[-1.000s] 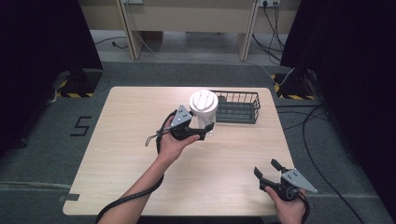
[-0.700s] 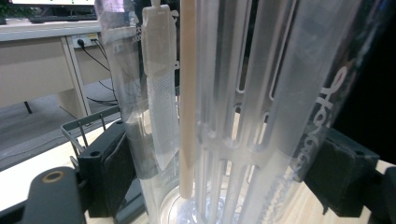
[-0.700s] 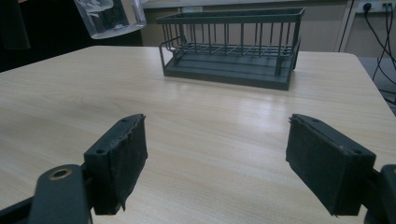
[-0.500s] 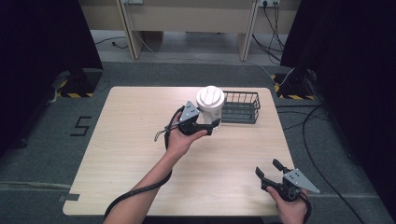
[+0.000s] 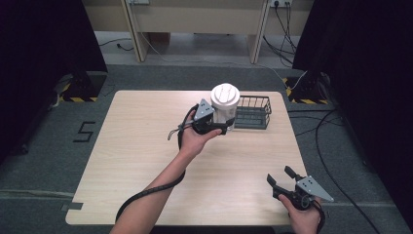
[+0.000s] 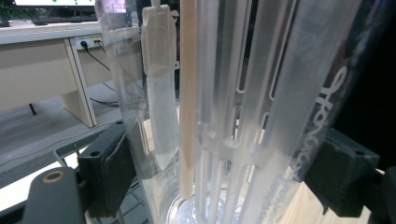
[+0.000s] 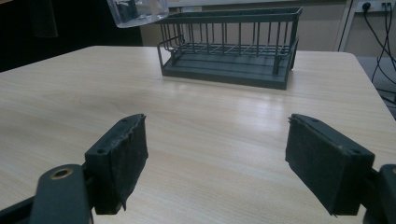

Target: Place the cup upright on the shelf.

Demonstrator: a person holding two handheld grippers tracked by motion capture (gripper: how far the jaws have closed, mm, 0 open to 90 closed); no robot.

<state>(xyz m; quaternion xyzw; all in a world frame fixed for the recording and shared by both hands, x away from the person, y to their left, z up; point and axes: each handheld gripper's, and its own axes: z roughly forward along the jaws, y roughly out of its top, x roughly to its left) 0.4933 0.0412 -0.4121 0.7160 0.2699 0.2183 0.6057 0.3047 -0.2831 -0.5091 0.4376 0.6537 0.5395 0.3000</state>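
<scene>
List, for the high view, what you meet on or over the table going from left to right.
Left claw → clear container with white lid → dark wire basket → right claw.

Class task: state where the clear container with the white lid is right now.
In the high view the clear container is clamped by the left gripper, lifted above the table beside the wire basket's left end.

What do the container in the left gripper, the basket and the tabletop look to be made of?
Container: clear, glossy plastic by the look; you can see through its ribbed wall, and its lid is opaque white. Basket: thin dark bars, likely coated metal wire, matte. Table: pale wood-grain surface with a soft sheen, probably laminate rather than solid wood. The left hand-held gripper clamps the container.
</scene>
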